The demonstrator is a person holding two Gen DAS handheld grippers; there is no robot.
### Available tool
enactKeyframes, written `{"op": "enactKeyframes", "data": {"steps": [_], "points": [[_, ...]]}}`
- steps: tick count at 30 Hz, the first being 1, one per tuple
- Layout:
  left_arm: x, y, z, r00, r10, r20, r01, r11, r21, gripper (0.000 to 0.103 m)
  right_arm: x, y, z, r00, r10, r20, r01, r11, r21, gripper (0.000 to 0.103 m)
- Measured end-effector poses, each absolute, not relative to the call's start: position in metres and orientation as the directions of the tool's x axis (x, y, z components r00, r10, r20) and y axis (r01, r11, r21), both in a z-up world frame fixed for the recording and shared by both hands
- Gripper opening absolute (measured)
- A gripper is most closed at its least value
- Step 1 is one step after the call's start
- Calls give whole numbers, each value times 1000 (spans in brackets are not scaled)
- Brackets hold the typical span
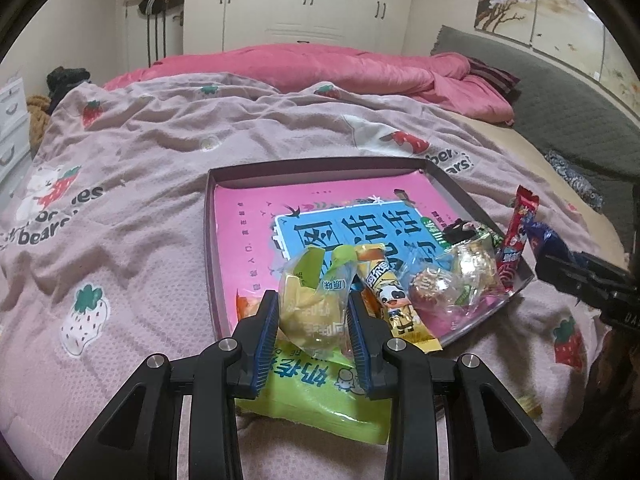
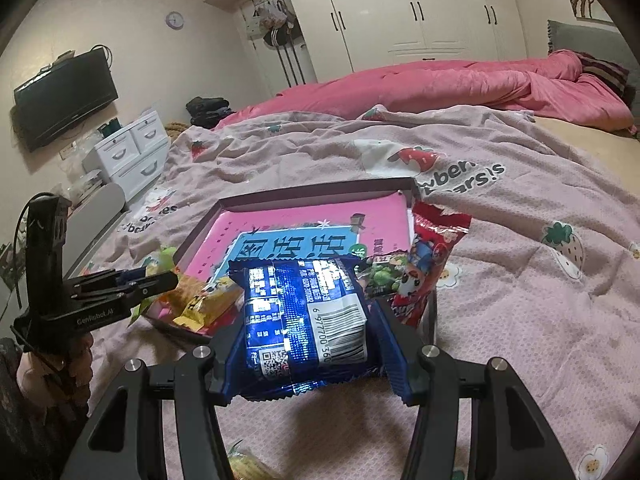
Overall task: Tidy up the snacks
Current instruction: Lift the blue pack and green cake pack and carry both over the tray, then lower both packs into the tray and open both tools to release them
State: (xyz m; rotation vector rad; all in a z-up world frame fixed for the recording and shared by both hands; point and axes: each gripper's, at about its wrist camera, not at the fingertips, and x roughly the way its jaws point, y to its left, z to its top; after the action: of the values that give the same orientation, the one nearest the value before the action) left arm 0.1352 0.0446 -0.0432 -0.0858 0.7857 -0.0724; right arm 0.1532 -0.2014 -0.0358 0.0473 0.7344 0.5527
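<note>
On a bed, both hands carry snacks toward a shallow tray (image 1: 448, 184) that already holds several packets along its near edge. The left tongs (image 1: 312, 320), narrowly parted, pinch a yellow-green wrapped snack (image 1: 308, 304) above the tray's near edge. The right tongs (image 2: 308, 340), wider, clamp a blue biscuit packet (image 2: 304, 312) just before the tray. Next, each likely lowers and releases inside the tray.

Both grippers angled downward, left gripper (image 1: 313, 312) and right gripper (image 2: 310, 334) each clamped (pads pressing in).
</note>
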Motion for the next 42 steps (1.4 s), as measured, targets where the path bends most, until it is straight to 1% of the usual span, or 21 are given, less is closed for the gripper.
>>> {"op": "enactKeyframes", "data": {"steps": [12, 30, 42], "points": [[144, 39, -51, 699, -109, -707, 57, 994, -97, 35, 168, -203, -46, 611, 461, -644, -419, 878, 232, 57], [154, 33, -56, 699, -113, -706, 74, 994, -85, 35, 180, -192, -56, 613, 447, -651, -418, 883, 213, 57], [158, 35, -58, 697, -116, -708, 69, 993, -94, 36, 189, -183, -61, 630, 418, -655, -423, 891, 162, 57]]}}
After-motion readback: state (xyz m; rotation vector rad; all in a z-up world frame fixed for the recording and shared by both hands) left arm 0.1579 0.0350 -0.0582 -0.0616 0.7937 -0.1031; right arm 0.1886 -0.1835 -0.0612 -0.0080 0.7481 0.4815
